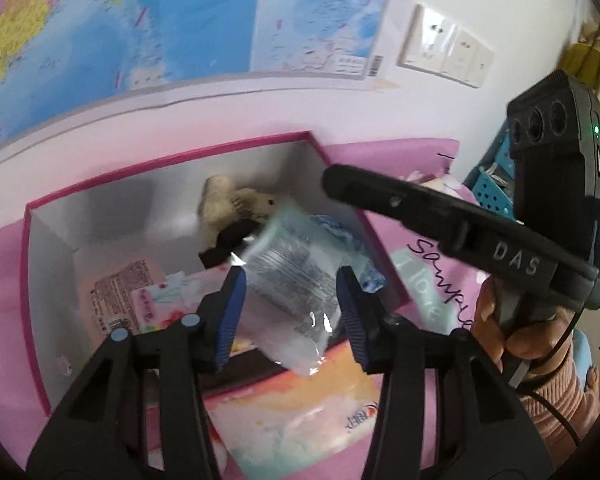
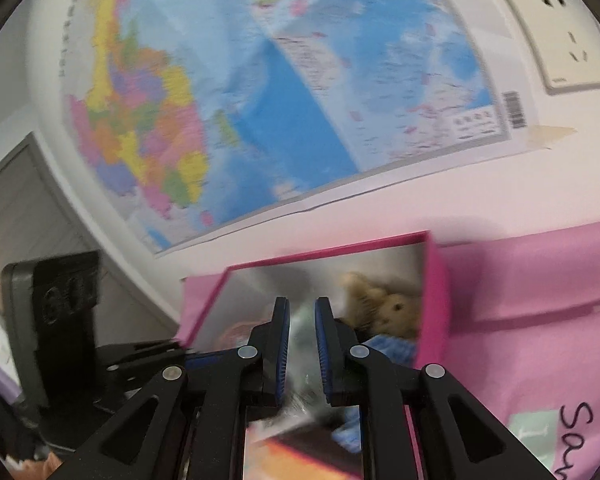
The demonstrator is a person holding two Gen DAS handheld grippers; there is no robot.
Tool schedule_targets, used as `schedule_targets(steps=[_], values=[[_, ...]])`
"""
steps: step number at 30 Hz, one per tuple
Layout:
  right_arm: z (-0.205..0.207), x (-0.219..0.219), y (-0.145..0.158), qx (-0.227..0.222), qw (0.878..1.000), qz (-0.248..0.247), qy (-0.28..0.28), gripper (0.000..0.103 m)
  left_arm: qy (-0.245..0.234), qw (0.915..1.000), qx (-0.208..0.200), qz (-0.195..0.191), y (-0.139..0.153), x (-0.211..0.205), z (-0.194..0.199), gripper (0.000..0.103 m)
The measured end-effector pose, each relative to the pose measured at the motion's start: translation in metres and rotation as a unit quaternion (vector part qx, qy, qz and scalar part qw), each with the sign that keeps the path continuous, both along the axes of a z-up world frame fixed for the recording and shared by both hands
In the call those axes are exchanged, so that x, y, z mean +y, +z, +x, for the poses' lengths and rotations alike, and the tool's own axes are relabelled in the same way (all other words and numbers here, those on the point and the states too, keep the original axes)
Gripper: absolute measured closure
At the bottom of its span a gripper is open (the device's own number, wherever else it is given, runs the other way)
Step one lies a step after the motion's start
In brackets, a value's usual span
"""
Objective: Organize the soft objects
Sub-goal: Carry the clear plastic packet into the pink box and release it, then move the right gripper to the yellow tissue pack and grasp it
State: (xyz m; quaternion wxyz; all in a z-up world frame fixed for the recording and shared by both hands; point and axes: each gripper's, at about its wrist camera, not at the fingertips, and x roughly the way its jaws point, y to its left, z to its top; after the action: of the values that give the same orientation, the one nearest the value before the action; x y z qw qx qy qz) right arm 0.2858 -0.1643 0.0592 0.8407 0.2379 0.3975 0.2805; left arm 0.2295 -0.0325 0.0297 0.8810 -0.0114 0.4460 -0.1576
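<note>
My left gripper [image 1: 290, 278] is shut on a clear plastic packet [image 1: 296, 248] with printed text. It holds the packet tilted above an open pink box [image 1: 172, 156]. Inside the box a beige plush toy [image 1: 228, 204] lies in the far corner, with pink tissue packs [image 1: 120, 292] on the floor. My right gripper [image 2: 302, 304] points into the same box, jaws a narrow gap apart. Clear plastic [image 2: 300, 336] shows blurred through that gap. In the left wrist view the right gripper [image 1: 332, 182] reaches in from the right, its tip just above the packet's far corner.
The box stands on a pink cloth [image 1: 420, 160] against a white wall with a map and sockets [image 1: 444, 44]. A large flat orange-and-white pack [image 1: 300, 412] lies in front of the box. A blue basket [image 1: 492, 192] stands at the right. A hand [image 1: 496, 320] holds the right tool.
</note>
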Motion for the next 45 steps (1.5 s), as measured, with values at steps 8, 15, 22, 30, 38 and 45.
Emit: schedule_targets(steps=[8, 15, 22, 30, 38, 45], values=[[-0.025, -0.003, 0.001, -0.021, 0.998, -0.051, 0.013, 0.069, 0.014, 0.9997, -0.018, 0.013, -0.001, 0.005, -0.008, 0.054], [-0.062, 0.018, 0.003, -0.044, 0.990, -0.121, 0.062, 0.069, 0.011, 0.9980, -0.060, 0.017, 0.014, 0.011, -0.041, 0.054], [-0.100, 0.015, 0.011, -0.055, 0.990, -0.096, 0.085, 0.069, -0.028, 0.9952, -0.094, -0.006, 0.021, 0.024, -0.105, 0.048], [-0.159, 0.024, 0.010, -0.037, 0.984, -0.078, 0.159, 0.066, -0.065, 0.9956, -0.058, -0.034, -0.014, 0.029, -0.174, 0.048], [-0.195, 0.045, -0.026, 0.017, 0.975, -0.081, 0.205, 0.066, -0.036, 0.9974, 0.031, -0.054, -0.068, 0.041, -0.215, 0.048], [-0.210, 0.059, -0.049, 0.054, 0.969, -0.071, 0.231, 0.066, -0.013, 0.9958, 0.056, -0.072, -0.078, 0.055, -0.239, 0.048]])
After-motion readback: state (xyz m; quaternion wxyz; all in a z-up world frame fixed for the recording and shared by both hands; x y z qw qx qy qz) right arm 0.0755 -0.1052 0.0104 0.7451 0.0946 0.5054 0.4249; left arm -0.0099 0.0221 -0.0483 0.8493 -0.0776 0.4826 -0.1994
